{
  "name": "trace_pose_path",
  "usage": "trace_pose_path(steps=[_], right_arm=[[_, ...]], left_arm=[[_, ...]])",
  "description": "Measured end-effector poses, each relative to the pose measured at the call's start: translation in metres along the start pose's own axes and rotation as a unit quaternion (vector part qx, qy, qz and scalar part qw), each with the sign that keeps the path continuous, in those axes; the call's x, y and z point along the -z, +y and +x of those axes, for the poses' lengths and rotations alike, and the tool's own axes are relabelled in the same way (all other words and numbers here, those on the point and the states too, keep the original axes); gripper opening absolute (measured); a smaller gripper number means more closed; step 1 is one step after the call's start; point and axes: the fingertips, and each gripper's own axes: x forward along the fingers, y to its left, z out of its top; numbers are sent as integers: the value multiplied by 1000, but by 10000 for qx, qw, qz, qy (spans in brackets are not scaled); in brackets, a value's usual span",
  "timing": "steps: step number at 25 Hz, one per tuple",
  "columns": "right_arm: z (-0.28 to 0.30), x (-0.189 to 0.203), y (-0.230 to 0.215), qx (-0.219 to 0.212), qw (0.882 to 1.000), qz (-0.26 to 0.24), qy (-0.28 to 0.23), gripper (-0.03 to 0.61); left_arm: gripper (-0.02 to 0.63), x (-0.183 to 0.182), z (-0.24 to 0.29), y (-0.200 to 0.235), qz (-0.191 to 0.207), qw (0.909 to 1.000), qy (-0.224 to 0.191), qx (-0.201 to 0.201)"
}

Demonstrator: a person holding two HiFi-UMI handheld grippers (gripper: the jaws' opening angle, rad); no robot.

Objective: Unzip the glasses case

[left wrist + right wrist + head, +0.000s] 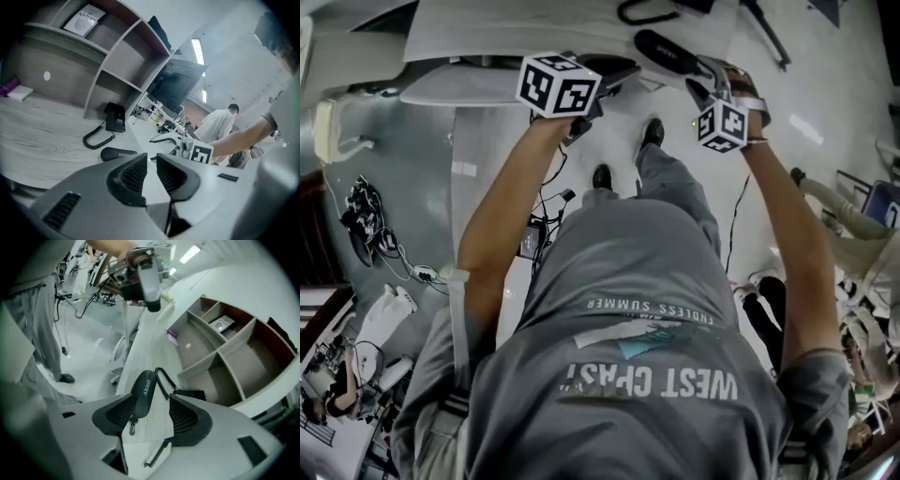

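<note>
Black case, pale wood grain

The glasses case (143,392) is black with pale lettering; the surface (42,136) is light grey with a wood-grain pattern. The telephone (115,117) and its coiled cord are black. The left tongs (151,159) and right tongs (151,401) have pale grey bodies and dark ribbed pads (133,176). The marker cube (558,84) is white with black squares. The T-shirt (628,281) is grey with white print.

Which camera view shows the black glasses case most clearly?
The right gripper view: most of the glasses case shows, lettering and zipper pull included. The left gripper view gives only one end, the rest hidden. The head view has it small and far, at the top.
</note>
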Motion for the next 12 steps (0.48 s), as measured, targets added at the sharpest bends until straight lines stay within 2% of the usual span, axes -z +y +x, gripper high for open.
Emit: trace_pose_path(steps=[3, 6, 9, 12], right_arm=[[-31, -16, -14, 272, 9969, 703, -207, 199], [-66, -34, -28, 617, 9869, 1425, -440, 153], [-107, -55, -41, 777, 9690, 2208, -786, 34], [-143, -82, -50, 735, 9472, 2881, -1199, 11]], left_arm=[[54, -9, -13, -13, 175, 9997, -175, -22], [54, -15, -24, -31, 457, 9983, -362, -73], [52, -25, -36, -53, 803, 9951, -574, -114], [49, -37, -51, -73, 1126, 9901, -824, -120]])
